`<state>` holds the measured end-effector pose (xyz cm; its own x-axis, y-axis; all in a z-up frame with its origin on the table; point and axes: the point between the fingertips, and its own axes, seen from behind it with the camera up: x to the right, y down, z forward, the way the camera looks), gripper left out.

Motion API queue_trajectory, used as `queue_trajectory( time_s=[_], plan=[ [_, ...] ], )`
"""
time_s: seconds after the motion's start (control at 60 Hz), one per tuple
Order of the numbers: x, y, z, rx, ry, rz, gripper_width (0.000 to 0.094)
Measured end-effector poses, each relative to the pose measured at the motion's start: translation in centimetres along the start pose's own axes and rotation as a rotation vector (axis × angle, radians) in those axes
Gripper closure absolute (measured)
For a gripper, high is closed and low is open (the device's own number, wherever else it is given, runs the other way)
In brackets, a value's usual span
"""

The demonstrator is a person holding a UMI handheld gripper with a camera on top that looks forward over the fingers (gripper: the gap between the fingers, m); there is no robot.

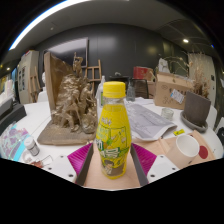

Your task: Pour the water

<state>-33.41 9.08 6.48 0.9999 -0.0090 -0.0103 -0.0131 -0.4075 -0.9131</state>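
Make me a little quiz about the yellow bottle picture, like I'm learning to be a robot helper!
1. True or false: the bottle has a yellow cap.
2. Where does the bottle stand? A) between the gripper fingers B) inside the white cup C) on the wooden model
3. Fill in: the white cup stands on the ____.

Key: 1 true. 2 A. 3 table.

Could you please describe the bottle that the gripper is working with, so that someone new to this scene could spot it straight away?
Start at the white table with the brown wooden model on it. Just beside that model, and nearer the camera, stands the yellow bottle, upright between the gripper fingers, whose pink pads flank it. Its yellow cap and green-printed label set it apart from the white cup and papers nearby.
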Motion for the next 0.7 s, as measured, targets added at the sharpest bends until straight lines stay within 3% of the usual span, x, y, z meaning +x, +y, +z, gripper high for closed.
queue_trajectory(
  time_s=[0.05,0.1,0.2,0.3,0.533,0.7],
  plan=[
    [0.2,0.2,0.7,-0.003,0.013,0.003,0.0279],
    [0.4,0.1,1.2,0.005,0.021,0.004,0.0446],
    [0.4,0.0,1.4,0.017,0.012,0.005,0.0522],
    [0.4,0.0,1.2,0.013,0.009,-0.001,0.0659],
    [-0.4,-2.8,-0.6,0.042,-0.032,0.022,0.0704],
    [-1.7,-8.4,-3.8,0.109,-0.179,0.36,0.0703]
  ],
)
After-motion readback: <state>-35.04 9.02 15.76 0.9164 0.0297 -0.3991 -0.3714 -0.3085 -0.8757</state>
